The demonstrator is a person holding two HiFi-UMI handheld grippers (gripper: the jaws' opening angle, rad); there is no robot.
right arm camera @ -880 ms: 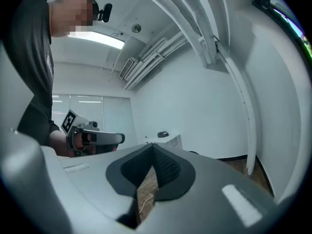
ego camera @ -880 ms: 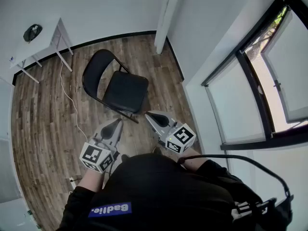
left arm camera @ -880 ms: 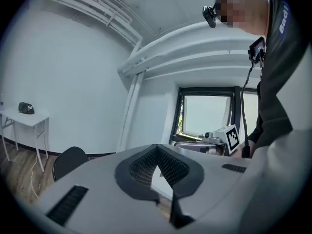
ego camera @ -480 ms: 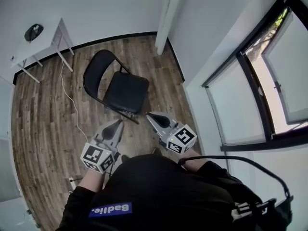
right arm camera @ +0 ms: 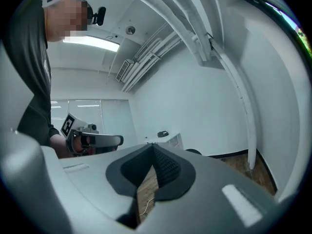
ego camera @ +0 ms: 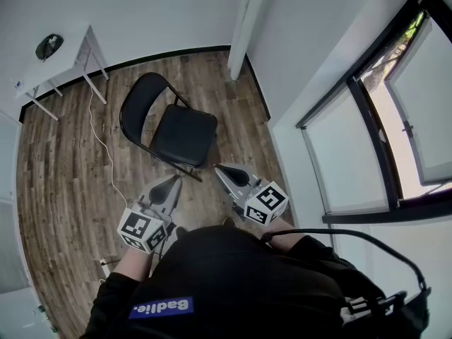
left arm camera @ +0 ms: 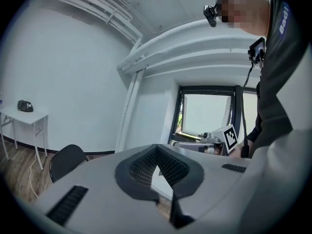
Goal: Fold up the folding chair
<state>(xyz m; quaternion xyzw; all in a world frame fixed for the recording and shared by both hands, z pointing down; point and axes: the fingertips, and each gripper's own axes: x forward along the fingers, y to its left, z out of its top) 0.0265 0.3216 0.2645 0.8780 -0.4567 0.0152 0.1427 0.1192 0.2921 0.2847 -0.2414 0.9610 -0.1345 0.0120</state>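
chair (ego camera: 169, 129): unfolded on floor ahead, well apart from both tools | left gripper (ego camera: 171, 184): clenched, empty | right gripper (ego camera: 220, 169): clenched, empty | both held level toward chair, likely approach stance

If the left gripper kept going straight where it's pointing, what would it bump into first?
Probably the white wall beside the window. The shut left gripper aims past the backrest of the folding chair, maybe passing over its seat; the height is hard to judge.
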